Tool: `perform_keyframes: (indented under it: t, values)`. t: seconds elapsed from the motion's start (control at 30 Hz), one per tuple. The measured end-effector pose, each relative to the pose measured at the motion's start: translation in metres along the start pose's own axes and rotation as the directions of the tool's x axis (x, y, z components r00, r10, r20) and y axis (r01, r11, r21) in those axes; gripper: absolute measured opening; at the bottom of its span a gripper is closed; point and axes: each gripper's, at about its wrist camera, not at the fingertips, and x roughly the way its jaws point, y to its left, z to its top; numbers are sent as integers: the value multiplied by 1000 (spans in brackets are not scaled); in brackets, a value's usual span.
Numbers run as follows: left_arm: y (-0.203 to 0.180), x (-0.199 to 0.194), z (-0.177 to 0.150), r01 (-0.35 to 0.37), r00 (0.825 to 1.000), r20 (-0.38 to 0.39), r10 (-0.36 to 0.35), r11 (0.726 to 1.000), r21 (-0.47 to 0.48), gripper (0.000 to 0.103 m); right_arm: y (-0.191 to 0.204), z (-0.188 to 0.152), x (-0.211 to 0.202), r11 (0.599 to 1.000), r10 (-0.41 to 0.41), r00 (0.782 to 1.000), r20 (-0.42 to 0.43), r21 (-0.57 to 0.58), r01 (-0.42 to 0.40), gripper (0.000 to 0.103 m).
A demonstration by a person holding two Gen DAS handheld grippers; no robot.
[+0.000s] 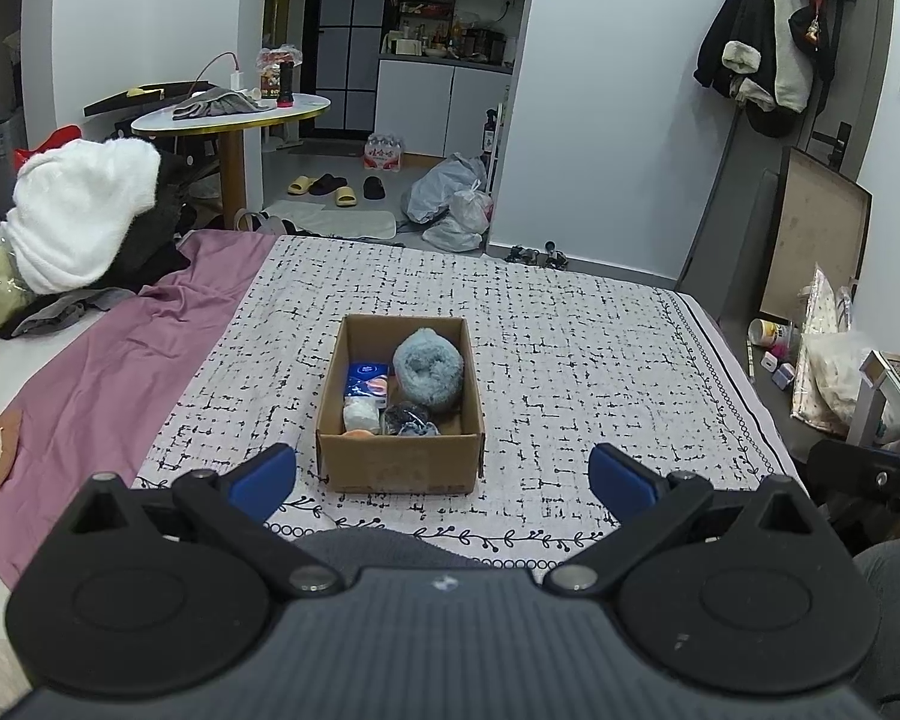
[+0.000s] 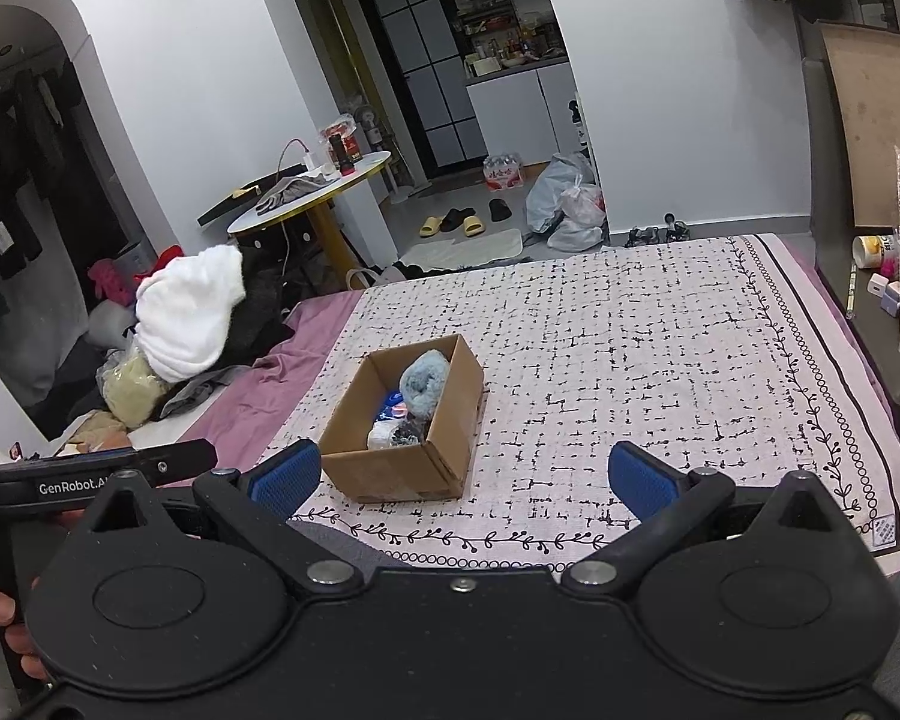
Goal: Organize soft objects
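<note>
Honestly, both my left gripper [image 1: 444, 477] and right gripper [image 2: 465, 477] hang spread wide, holding nothing, near the cardboard box [image 1: 399, 462] on the patterned cloth [image 1: 570, 360]. The fluffy blue roll [image 1: 429, 373] sits high inside; a careless reach could nudge the light box or snag that fluff.

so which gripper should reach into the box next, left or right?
Left, probably. The cardboard box sits centred between the open left gripper fingers; for the right gripper, also open, it lies off toward its left finger.
</note>
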Motion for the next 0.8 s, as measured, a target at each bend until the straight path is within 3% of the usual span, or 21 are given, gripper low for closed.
perform_keyframes:
  t: [0.8]
  values:
    - [-5, -6, -5, -21, 1000, 7, 21, 1000, 12, 103, 2, -3, -3, 1000, 2, 1000, -5, -17, -2, 103]
